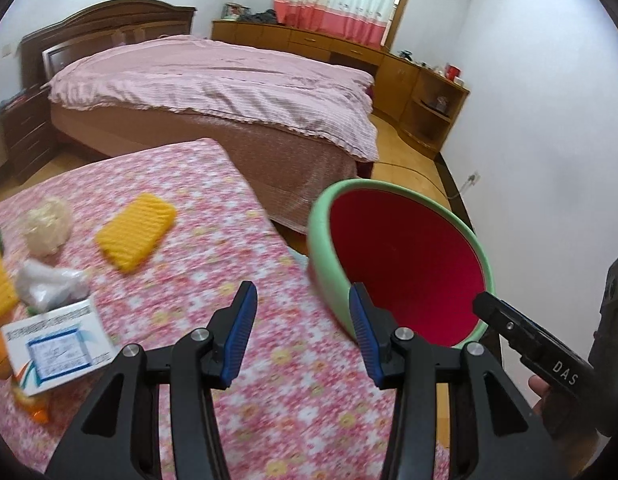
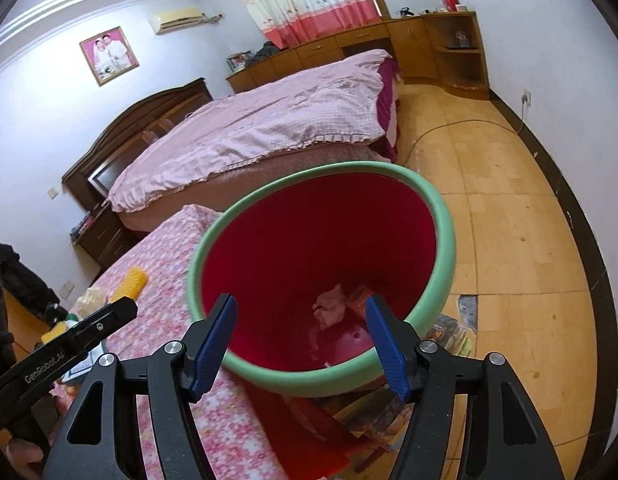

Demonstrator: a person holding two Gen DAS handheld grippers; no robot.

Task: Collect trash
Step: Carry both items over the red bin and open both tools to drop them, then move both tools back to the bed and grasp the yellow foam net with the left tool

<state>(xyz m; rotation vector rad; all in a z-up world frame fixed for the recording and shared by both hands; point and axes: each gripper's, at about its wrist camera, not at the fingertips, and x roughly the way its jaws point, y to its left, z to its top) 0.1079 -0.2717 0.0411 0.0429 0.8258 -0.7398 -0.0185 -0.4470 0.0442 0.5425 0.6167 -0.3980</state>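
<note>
Both my tongs stand wide and empty. The right gripper (image 2: 299, 338) hovers above the bin (image 2: 443, 216); remaining trash lies ahead-left of the left gripper (image 1: 303, 330): crumpled bag (image 1: 49, 282), card (image 1: 57, 348). Risk: thin card slipping between pads, or nudging the bin.

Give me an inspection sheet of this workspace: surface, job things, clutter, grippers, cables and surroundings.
Surface: table under a pink floral cloth.
Job's things: red bin with a green rim, beside the table; a crumpled pink scrap and an orange wrapper lie inside.
Clutter: on the table, a yellow sponge, a beige ball, a crumpled plastic bag and a white box.
Grippers: left gripper open, empty, over the table edge; right gripper open, empty, over the bin.
Cables: a cord runs across the floor to a wall socket.
Surroundings: bed, curtain, wooden cabinets.
</note>
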